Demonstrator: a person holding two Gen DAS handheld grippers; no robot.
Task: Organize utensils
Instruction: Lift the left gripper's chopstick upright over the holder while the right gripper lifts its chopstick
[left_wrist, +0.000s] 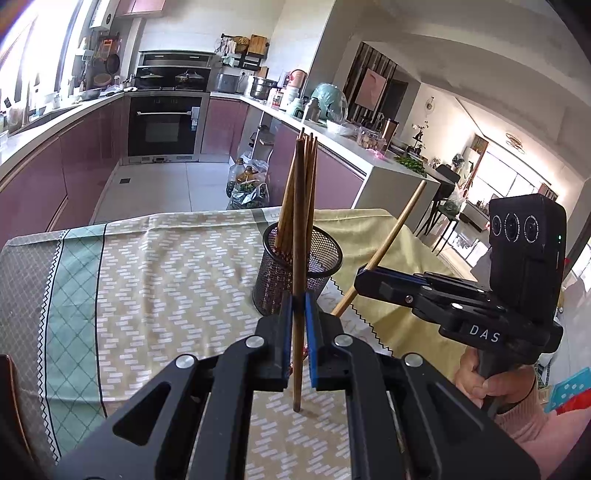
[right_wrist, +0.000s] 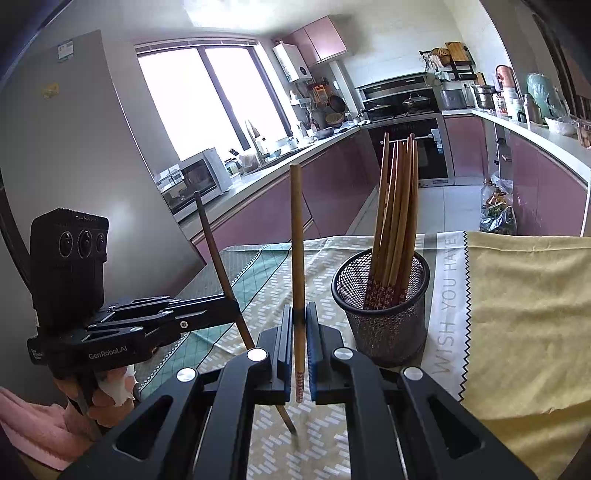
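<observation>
A black mesh cup (left_wrist: 302, 271) (right_wrist: 382, 304) stands on the table and holds several wooden chopsticks (left_wrist: 301, 192) (right_wrist: 397, 221). My left gripper (left_wrist: 298, 306) is shut on a dark brown chopstick (left_wrist: 298, 332), held upright with its lower tip touching the cloth just in front of the cup. It also shows in the right wrist view (right_wrist: 221, 266). My right gripper (right_wrist: 297, 321) is shut on a lighter chopstick (right_wrist: 297, 258) with a red patterned tip, held upright left of the cup. That chopstick (left_wrist: 391, 240) shows tilted in the left wrist view, right of the cup.
The table carries a patterned cloth (left_wrist: 166, 277) and a yellow cloth (right_wrist: 524, 314) on the right. Beyond the far table edge are the kitchen floor, purple cabinets (left_wrist: 74, 162), an oven (left_wrist: 162, 125) and bags on the floor (left_wrist: 247, 188).
</observation>
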